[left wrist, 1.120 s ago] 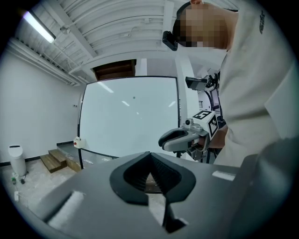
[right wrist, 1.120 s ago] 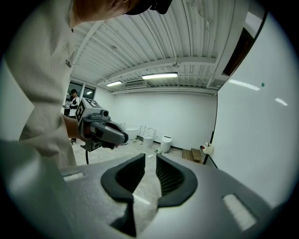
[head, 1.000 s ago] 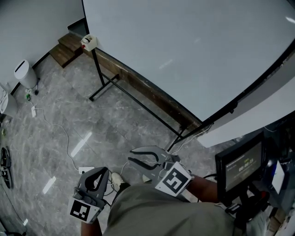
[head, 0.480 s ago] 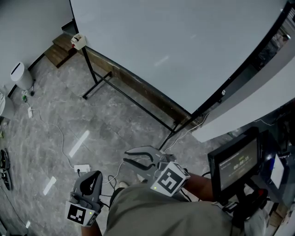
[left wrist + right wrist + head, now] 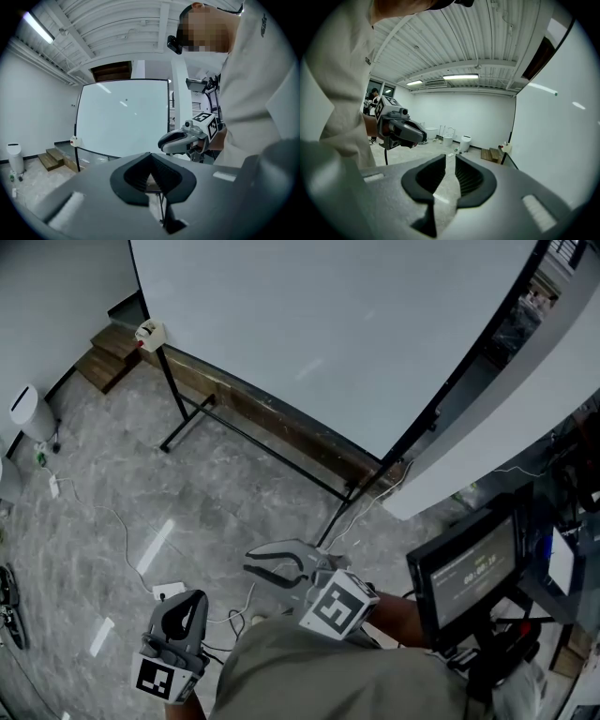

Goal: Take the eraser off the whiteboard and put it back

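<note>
1. Here, left claw [image 5: 150, 158] pinched shut, empty, held well short of the whiteboard [image 5: 319, 334].
2. Right claw [image 5: 449, 159] narrowly parted, nothing between jaws, likewise short of the whiteboard.
3. Eraser [image 5: 148, 332] sits at the whiteboard's lower left corner.

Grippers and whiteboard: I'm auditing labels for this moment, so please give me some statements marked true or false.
1. The left gripper is shut and empty. True.
2. The right gripper holds the eraser. False: its jaws stand slightly apart with nothing between them; the eraser sits at the whiteboard's corner.
3. The whiteboard is covered in writing. False: it is blank.
4. The floor is grey and marbled. True.
</note>
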`<act>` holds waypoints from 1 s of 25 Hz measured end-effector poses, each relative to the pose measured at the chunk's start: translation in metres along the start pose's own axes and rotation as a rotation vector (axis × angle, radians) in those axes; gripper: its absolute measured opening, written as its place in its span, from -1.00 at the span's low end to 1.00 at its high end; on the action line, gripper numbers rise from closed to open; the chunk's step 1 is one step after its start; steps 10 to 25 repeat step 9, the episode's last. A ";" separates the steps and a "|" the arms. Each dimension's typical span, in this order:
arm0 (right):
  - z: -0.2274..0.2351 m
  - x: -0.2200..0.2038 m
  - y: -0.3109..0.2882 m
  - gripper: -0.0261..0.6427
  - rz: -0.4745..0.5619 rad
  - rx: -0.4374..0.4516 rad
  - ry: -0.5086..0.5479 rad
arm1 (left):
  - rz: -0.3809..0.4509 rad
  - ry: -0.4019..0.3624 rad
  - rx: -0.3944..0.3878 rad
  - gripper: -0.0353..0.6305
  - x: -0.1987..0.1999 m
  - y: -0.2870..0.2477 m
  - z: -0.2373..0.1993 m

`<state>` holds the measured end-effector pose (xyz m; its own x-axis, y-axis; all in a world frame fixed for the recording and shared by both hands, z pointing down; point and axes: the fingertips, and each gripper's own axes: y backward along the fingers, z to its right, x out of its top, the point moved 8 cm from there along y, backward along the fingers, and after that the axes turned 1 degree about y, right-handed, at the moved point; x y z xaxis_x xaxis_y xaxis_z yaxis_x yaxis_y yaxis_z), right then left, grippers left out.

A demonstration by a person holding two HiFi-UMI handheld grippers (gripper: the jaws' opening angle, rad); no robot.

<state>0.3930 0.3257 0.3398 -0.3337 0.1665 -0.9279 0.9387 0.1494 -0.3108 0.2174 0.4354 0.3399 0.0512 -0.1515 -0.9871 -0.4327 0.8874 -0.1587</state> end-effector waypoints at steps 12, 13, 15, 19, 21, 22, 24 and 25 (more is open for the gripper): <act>-0.037 0.032 -0.031 -0.73 -0.005 0.017 -0.014 | -0.034 0.041 -0.012 -0.88 -0.002 0.055 -0.015; -0.037 0.032 -0.031 -0.73 -0.005 0.017 -0.014 | -0.034 0.041 -0.012 -0.88 -0.002 0.055 -0.015; -0.037 0.032 -0.031 -0.73 -0.005 0.017 -0.014 | -0.034 0.041 -0.012 -0.88 -0.002 0.055 -0.015; -0.037 0.032 -0.031 -0.73 -0.005 0.017 -0.014 | -0.034 0.041 -0.012 -0.88 -0.002 0.055 -0.015; -0.037 0.032 -0.031 -0.73 -0.005 0.017 -0.014 | -0.034 0.041 -0.012 -0.88 -0.002 0.055 -0.015; -0.037 0.032 -0.031 -0.73 -0.005 0.017 -0.014 | -0.034 0.041 -0.012 -0.88 -0.002 0.055 -0.015; -0.037 0.032 -0.031 -0.73 -0.005 0.017 -0.014 | -0.034 0.041 -0.012 -0.88 -0.002 0.055 -0.015; -0.037 0.032 -0.031 -0.73 -0.005 0.017 -0.014 | -0.034 0.041 -0.012 -0.88 -0.002 0.055 -0.015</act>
